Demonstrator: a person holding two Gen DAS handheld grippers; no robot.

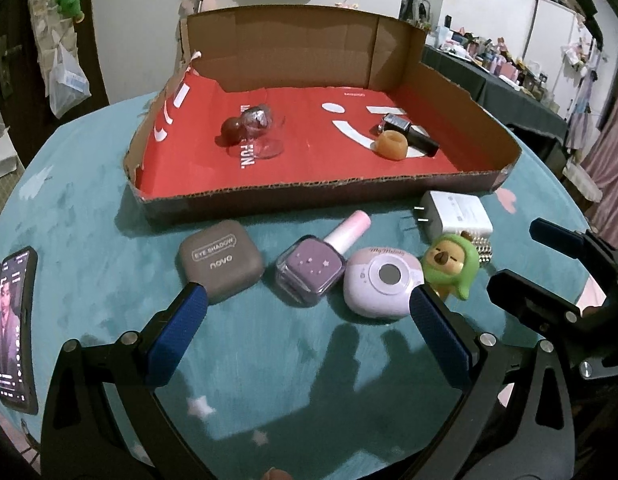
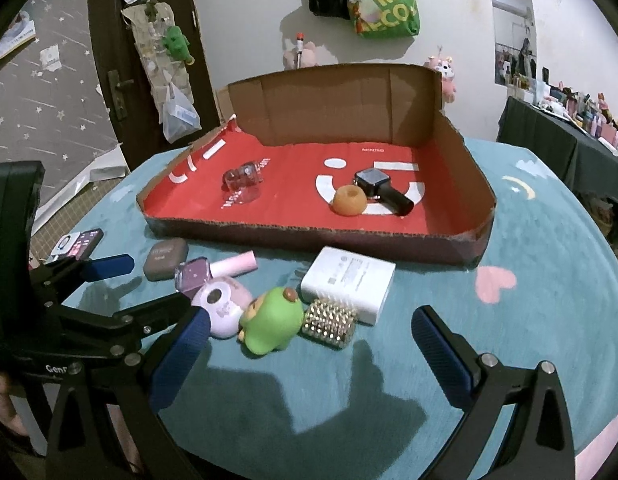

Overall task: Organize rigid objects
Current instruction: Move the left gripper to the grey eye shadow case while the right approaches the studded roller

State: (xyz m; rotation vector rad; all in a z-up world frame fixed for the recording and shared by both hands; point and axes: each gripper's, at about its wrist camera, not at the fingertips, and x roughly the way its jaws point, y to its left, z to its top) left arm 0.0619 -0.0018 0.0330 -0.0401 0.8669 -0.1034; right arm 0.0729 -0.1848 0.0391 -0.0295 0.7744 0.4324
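On the teal tabletop, in front of the cardboard box (image 1: 321,196) (image 2: 309,236), lies a row: a grey eye shadow case (image 1: 221,260) (image 2: 165,258), a purple nail polish bottle (image 1: 313,270) (image 2: 195,274), a lilac round compact (image 1: 383,286) (image 2: 221,304), a green toy figure (image 1: 453,266) (image 2: 273,320), a studded block (image 2: 329,322) and a white charger (image 1: 457,212) (image 2: 349,280). My left gripper (image 1: 309,312) hangs open just short of the nail polish and compact, holding nothing. My right gripper (image 2: 309,332) is open near the toy and the studded block.
Inside the box, on its red floor, lie a clear glass bottle (image 1: 253,124) (image 2: 243,178), an orange ring (image 1: 391,144) (image 2: 349,200) and a dark bottle (image 1: 409,130) (image 2: 383,186). A lit phone (image 1: 13,332) (image 2: 83,242) rests at the table's left edge.
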